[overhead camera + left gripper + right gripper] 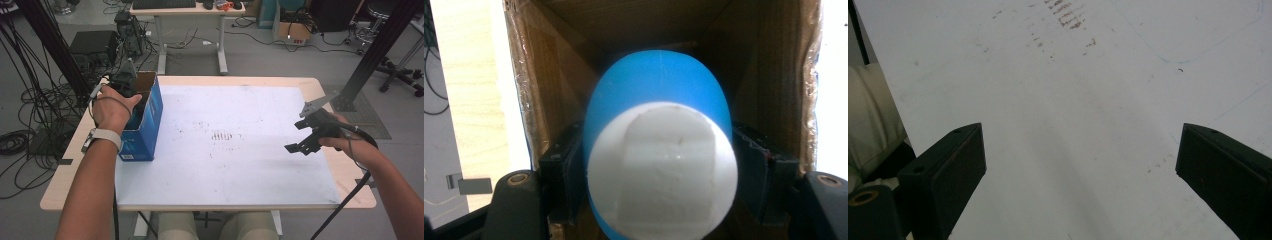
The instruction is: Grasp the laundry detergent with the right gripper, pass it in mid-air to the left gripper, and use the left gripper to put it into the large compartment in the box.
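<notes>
The left gripper reaches down into an open cardboard box, blue outside and raw brown inside with shiny tape along its cut edges. Its black jaws are clenched on a smooth blue cup, one jaw pressed to each side. The cup is rounded and matte, and its end facing the camera is closed by a white, waxy-looking disc with a raised, arch-shaped block in the middle. The cup sits inside the box, at the left edge of the bench. The right gripper hovers released over the right part of the bench, its blocky black jaws wide apart above a flat white sheet marked with faint brown smudges and thin blue lines.
</notes>
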A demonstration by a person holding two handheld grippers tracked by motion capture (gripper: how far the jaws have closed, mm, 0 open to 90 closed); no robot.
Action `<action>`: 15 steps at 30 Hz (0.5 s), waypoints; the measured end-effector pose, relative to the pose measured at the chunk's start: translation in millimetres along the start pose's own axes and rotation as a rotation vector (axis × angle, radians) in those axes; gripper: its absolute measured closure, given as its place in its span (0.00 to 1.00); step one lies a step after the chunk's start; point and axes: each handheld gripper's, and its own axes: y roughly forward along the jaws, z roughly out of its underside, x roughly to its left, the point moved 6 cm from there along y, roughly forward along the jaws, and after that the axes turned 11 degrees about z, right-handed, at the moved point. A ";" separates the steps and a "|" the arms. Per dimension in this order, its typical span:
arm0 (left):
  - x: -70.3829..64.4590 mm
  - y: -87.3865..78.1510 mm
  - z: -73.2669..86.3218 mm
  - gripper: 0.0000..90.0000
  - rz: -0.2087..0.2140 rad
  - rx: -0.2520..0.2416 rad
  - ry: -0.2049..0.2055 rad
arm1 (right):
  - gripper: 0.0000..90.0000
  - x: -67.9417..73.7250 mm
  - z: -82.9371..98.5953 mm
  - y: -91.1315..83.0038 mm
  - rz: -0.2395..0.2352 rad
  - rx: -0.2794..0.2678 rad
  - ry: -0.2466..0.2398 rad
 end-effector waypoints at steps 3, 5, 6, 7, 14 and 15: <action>-0.3 -2.7 -0.9 0.31 -0.002 -0.019 0.000 | 0.06 0.8 0.1 0.2 -0.003 0.004 -0.004; 0.9 -6.1 -1.0 0.27 -0.004 -0.017 0.013 | 0.06 0.9 -0.1 -0.4 -0.004 0.004 -0.006; 0.9 -7.6 -0.7 0.27 0.001 -0.014 0.016 | 0.06 0.9 -0.2 -0.9 -0.003 0.004 -0.005; 1.6 -8.8 -1.0 0.27 -0.001 -0.015 0.023 | 0.06 0.7 -0.2 -1.2 -0.003 0.003 -0.006; -0.9 -17.4 -3.3 0.15 -0.027 -0.046 0.052 | 0.06 1.6 -0.2 -2.7 -0.003 0.004 -0.008; -0.8 -19.1 -3.3 0.14 -0.029 -0.051 0.060 | 0.06 1.7 -0.3 -2.9 -0.003 0.004 -0.007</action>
